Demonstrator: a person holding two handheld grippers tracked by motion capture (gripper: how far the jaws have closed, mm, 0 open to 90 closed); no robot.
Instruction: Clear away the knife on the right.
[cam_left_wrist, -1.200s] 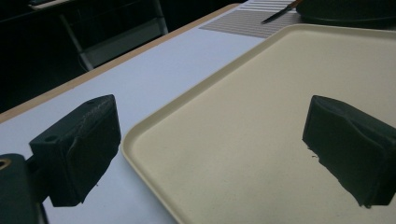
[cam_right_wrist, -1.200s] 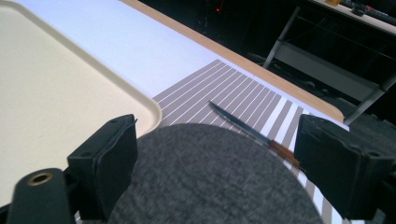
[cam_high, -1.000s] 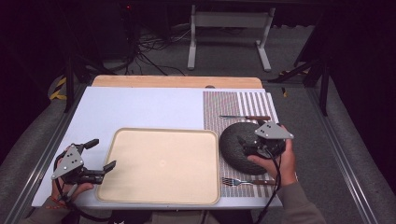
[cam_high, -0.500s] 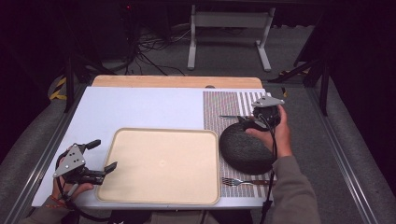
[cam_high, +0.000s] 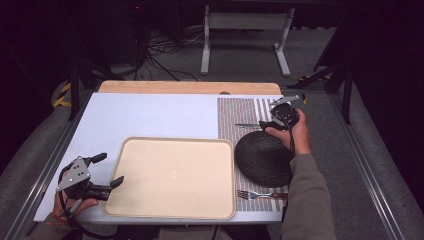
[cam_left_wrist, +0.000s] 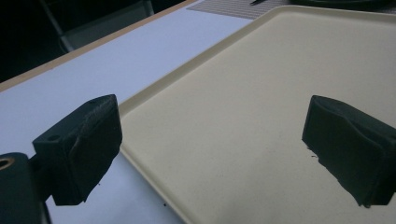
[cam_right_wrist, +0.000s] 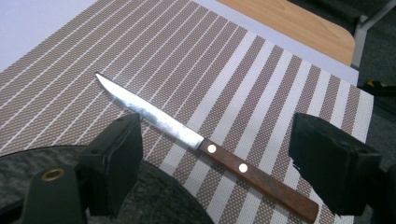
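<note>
A knife (cam_right_wrist: 154, 114) with a brown wooden handle lies on a striped placemat (cam_right_wrist: 210, 60), just beyond a dark round plate (cam_right_wrist: 154, 196). My right gripper (cam_right_wrist: 224, 158) is open, its jaws standing on either side of the knife's handle with nothing between them gripped. From above, the right gripper (cam_high: 270, 121) sits at the far edge of the plate (cam_high: 262, 157), pointing left at the knife (cam_high: 247, 125). My left gripper (cam_high: 111, 168) is open at the left rim of a beige tray (cam_high: 172, 177). Its own view shows the left gripper (cam_left_wrist: 217, 140) over the tray (cam_left_wrist: 261, 70).
A fork (cam_high: 260, 195) lies on the placemat (cam_high: 240, 107) near the table's front edge, in front of the plate. White tabletop (cam_high: 150, 115) stretches behind the tray. A wooden board edge (cam_high: 190, 87) runs along the back.
My right gripper has moved away from the person, from over the plate to the knife behind it. The left gripper has stayed by the tray.
</note>
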